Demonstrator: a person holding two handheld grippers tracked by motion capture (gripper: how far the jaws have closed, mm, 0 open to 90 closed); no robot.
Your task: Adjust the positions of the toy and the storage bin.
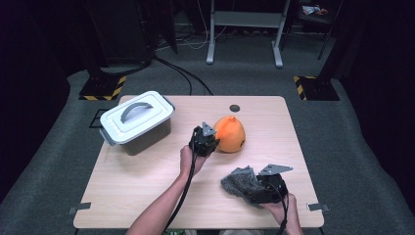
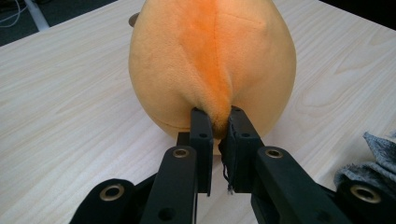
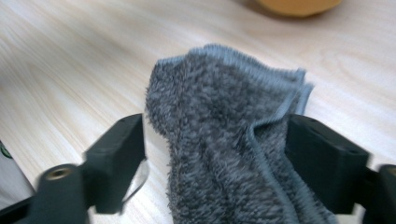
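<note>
An orange plush ball [image 1: 231,134] sits a little right of the table's middle. My left gripper [image 1: 214,138] is at its near-left side. In the left gripper view its jaws [image 2: 215,116] are shut on a pinch of the plush ball's [image 2: 210,60] fabric, along a darker orange seam. A crumpled grey towel [image 1: 239,181] lies near the front right edge. My right gripper [image 1: 248,190] is at it from the right. In the right gripper view the jaws [image 3: 215,135] stand wide apart with the towel [image 3: 219,107] bunched between them, a gap showing beside the left jaw.
A white box with a grey-handled lid [image 1: 137,120] stands at the table's back left. A small dark round spot [image 1: 235,108] marks the wooden table [image 1: 147,176] near its far edge. Beyond are dark carpet, cables and a metal frame stand [image 1: 244,29].
</note>
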